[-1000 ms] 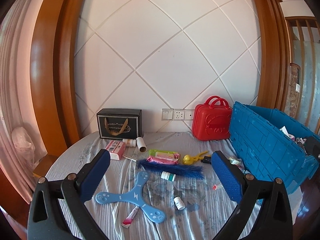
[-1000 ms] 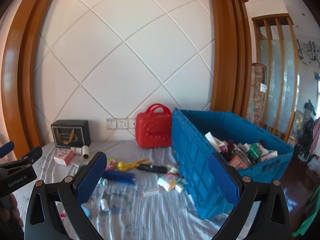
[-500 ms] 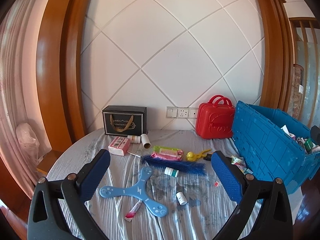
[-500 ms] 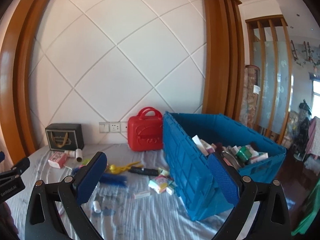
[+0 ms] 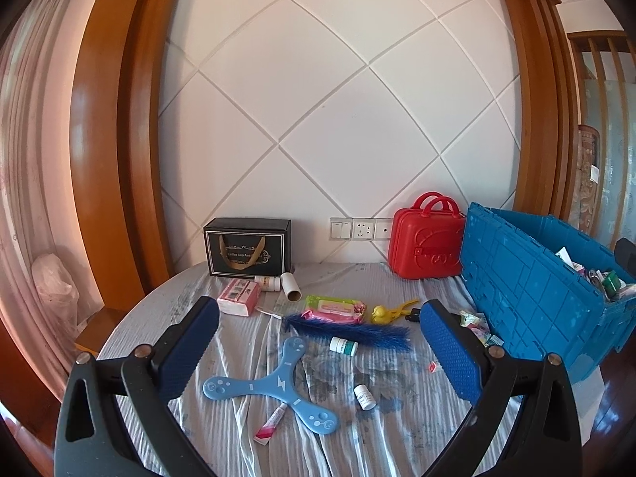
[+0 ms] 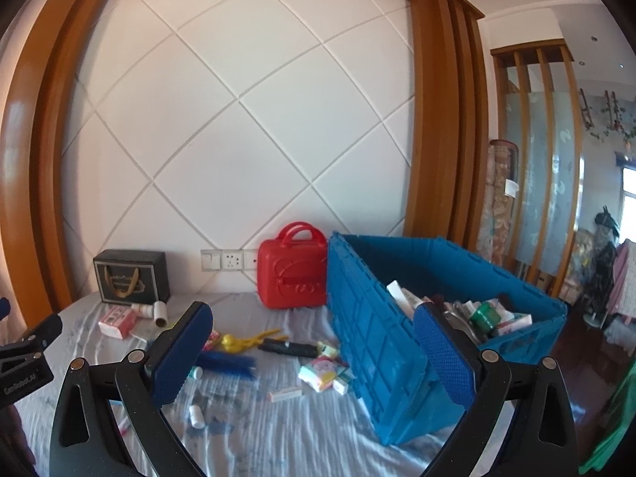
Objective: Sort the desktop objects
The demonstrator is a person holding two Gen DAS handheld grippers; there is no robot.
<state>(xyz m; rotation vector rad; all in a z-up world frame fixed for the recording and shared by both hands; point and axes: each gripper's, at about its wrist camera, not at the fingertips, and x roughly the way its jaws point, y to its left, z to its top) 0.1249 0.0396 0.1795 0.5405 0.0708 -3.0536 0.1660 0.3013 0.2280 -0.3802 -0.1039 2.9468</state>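
Note:
Loose items lie on a striped cloth: a light blue three-armed boomerang (image 5: 278, 385), a dark blue feather (image 5: 349, 332), two small white bottles (image 5: 364, 396), a pink tube (image 5: 271, 425), a wipes pack (image 5: 333, 309), a yellow duck clip (image 5: 391, 311) and a pink tissue box (image 5: 238, 301). My left gripper (image 5: 318, 361) hangs open and empty above the near edge. In the right wrist view my right gripper (image 6: 314, 357) is open and empty, near the blue crate (image 6: 381, 342), which holds several items. Small packets (image 6: 324, 371) lie by the crate's wall.
A red mini suitcase (image 5: 427, 248) and a black gift box (image 5: 247, 246) stand against the white quilted wall. A cardboard roll (image 5: 290, 287) lies by the box. The crate (image 5: 532, 286) fills the table's right side. The left gripper's body (image 6: 24, 361) shows at the right view's left edge.
Both cameras have drawn back and tilted up a little, so the table items sit lower and smaller. Both grippers stay open; nothing on the table has moved.

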